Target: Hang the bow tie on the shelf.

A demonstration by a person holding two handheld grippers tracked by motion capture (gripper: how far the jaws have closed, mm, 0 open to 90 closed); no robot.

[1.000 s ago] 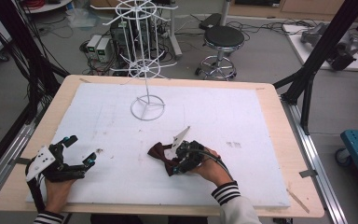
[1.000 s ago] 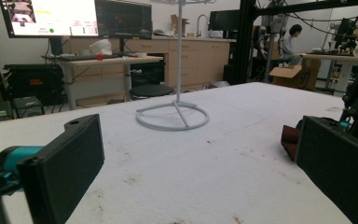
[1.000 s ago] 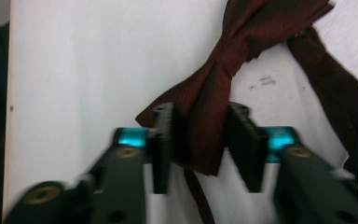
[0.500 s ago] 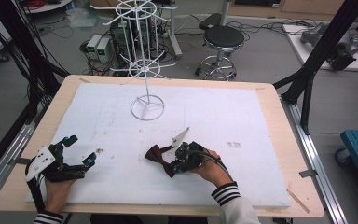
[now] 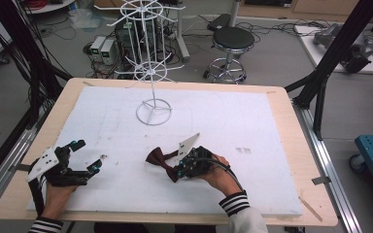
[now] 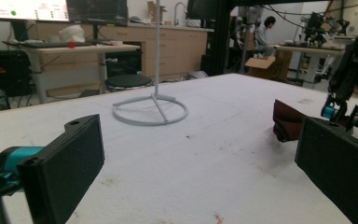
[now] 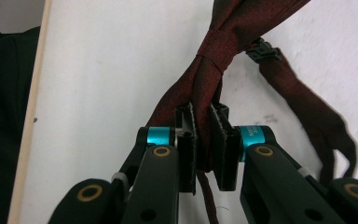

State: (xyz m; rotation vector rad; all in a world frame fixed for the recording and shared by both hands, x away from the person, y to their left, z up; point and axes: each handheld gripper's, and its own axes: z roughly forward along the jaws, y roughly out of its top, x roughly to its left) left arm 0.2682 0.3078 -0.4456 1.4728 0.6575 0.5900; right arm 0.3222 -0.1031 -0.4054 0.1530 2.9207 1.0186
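Tongs on my left side first: the left gripper [image 5: 85, 156] rests low near the front-left corner of the white foam board [image 5: 252, 116], and its jaws stand wide apart with nothing between them. In the left gripper view I see bare board between the two black pads, and farther off, at the right, a dark red piece of the bow tie [image 6: 286, 120] beside the other tool.

Moving to the right, the wire display stand [image 5: 153, 104] is on the far half of the board, its ring base flat on the foam, well apart from both hands.

Then comes the bow tie [image 5: 161, 160], lying in the front middle of the board. One wing of it points to the left, free on the foam. The other wing is inside the right gripper [image 5: 180, 170], which comes from the right side. In the right gripper view the jaws have just been closing and they now press the cloth [image 7: 205, 116] from both sides, just below the knot; the strap with its buckle [image 7: 263, 49] lies loose on the foam at the right.

For moving, I have open board between the two hands, and a wide bare area to the right of the right hand up to the wooden table edge [image 5: 291, 141].
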